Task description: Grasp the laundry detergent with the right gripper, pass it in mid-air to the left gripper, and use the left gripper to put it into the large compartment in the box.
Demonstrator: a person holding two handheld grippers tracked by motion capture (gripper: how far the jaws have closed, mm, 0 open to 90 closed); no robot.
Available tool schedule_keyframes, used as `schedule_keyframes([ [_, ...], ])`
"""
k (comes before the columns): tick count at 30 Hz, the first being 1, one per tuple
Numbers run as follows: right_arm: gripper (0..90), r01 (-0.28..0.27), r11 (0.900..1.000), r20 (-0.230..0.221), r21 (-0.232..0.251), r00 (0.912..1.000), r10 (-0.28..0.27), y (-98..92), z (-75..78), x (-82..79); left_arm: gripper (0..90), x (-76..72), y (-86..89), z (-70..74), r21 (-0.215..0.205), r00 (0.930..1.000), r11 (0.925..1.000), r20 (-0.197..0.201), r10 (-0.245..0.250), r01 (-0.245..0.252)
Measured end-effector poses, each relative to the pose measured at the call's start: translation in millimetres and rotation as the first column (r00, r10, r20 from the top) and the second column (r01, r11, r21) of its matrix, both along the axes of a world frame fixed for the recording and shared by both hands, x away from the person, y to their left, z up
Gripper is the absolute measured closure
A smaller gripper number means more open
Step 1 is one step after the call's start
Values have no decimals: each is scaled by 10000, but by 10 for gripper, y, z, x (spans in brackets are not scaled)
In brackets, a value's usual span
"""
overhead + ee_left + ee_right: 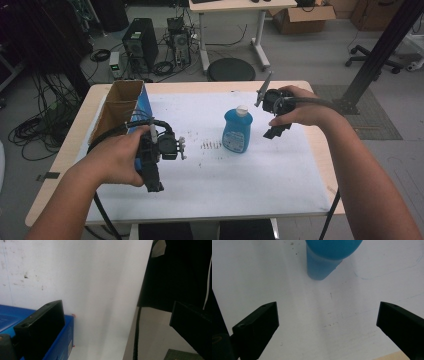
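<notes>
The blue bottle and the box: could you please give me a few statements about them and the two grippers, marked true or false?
1. The blue bottle stands upright on the white sheet. True.
2. The right gripper is clamped on the bottle. False: its jaws are open, with nothing between them.
3. The cardboard box sits at the left of the table. True.
4. The left gripper is lifting the box. False: its jaws are open beside it.

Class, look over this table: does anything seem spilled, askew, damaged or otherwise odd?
Mostly tidy. The blue bottle stands upright with its cap on. The white table cover carries dark specks and smudges left of the bottle, which look like marks rather than a spill. The open cardboard box sits at the table's left edge, unharmed as far as can be seen.
</notes>
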State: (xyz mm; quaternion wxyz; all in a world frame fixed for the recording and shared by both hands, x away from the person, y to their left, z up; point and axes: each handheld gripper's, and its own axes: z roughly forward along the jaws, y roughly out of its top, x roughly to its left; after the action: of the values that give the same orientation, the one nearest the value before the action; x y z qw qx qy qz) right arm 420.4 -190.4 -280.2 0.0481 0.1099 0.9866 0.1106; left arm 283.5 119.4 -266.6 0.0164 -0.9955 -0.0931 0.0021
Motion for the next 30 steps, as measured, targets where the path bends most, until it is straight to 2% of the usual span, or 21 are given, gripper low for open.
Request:
schedule_keyframes([
  [18, 43, 126, 9999, -154, 100, 9998, -124, -50, -197, -73, 4, -65, 9, -56, 98, 10000, 10000, -38, -6, 6],
  [30, 43, 398, 9951, -302, 900, 9989, -372, -90, -393, -104, 4, -76, 22, -75, 132, 10000, 9999, -43, 38, -37],
])
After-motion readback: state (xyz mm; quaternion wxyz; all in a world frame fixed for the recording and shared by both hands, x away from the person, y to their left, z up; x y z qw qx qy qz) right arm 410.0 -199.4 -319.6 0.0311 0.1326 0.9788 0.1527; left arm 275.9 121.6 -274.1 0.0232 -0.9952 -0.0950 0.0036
